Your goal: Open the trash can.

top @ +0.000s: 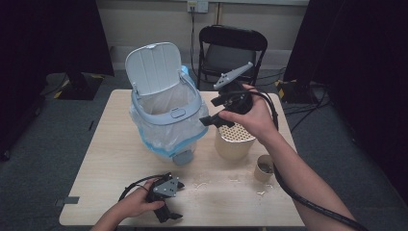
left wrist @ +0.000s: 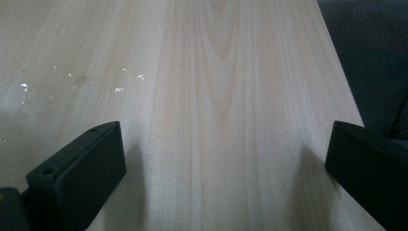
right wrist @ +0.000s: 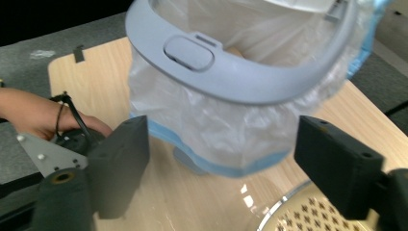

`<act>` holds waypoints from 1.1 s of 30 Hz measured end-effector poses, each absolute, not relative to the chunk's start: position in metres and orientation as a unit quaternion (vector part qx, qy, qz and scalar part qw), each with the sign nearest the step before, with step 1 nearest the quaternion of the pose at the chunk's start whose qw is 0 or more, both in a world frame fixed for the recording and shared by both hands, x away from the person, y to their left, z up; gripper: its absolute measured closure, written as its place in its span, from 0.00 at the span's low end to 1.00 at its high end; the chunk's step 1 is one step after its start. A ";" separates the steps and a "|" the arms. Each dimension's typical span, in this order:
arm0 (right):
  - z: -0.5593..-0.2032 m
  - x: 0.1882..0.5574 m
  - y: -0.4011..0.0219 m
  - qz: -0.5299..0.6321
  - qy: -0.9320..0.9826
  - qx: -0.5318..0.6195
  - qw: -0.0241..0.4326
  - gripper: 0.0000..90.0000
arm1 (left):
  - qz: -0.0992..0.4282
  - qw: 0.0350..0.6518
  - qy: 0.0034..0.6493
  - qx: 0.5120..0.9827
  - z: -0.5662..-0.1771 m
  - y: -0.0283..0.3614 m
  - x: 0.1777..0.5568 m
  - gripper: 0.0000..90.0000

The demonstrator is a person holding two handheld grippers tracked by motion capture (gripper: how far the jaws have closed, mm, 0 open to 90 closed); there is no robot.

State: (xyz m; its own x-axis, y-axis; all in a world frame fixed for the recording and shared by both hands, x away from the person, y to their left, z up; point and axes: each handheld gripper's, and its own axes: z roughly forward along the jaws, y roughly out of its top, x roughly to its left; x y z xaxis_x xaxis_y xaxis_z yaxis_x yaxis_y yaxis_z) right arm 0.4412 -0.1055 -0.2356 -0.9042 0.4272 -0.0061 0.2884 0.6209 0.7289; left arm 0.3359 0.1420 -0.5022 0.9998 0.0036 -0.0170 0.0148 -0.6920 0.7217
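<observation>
A small grey-blue bin [top: 179, 114] stands on the wooden table [top: 110, 159], its lid [top: 154, 67] tipped up and a clear bag [right wrist: 216, 130] lining it. My right gripper [top: 210, 111] hovers open just right of the bin, over a cream perforated container [top: 234, 142]. In the right gripper view the jaws of the right gripper [right wrist: 221, 144] frame the bin's grey rim [right wrist: 240, 82], with nothing between them. My left gripper [top: 178, 201] rests low near the table's front edge. In the left gripper view the left gripper [left wrist: 223, 144] stands wide open over bare wood.
A short cardboard tube [top: 263, 168] stands right of the perforated container [right wrist: 303, 216]. White crumbs [top: 202, 183] are scattered on the table in front of the bin. A black folding chair [top: 231, 48] stands behind the table. The table's right edge [left wrist: 346, 91] is close to the left gripper.
</observation>
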 end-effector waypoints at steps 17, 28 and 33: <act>-0.267 0.424 -0.161 0.407 0.879 0.235 0.083 0.16 | -0.003 0.390 0.007 0.921 -0.502 0.143 0.336 0.00; -0.290 0.418 -0.195 0.417 0.870 0.236 0.117 0.17 | -0.003 0.389 0.007 0.921 -0.502 0.143 0.336 0.00; -0.301 0.416 -0.208 0.423 0.867 0.240 0.111 0.17 | -0.003 0.390 0.006 0.921 -0.502 0.143 0.336 0.00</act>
State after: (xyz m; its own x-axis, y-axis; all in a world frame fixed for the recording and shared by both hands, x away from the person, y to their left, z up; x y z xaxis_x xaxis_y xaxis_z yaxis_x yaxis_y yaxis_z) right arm 0.4156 -0.2084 -0.3013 -0.8598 0.5104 0.0115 0.3232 0.5267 0.7862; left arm 0.3356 0.1425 -0.5020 0.9999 0.0094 -0.0106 0.0141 -0.6961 0.7178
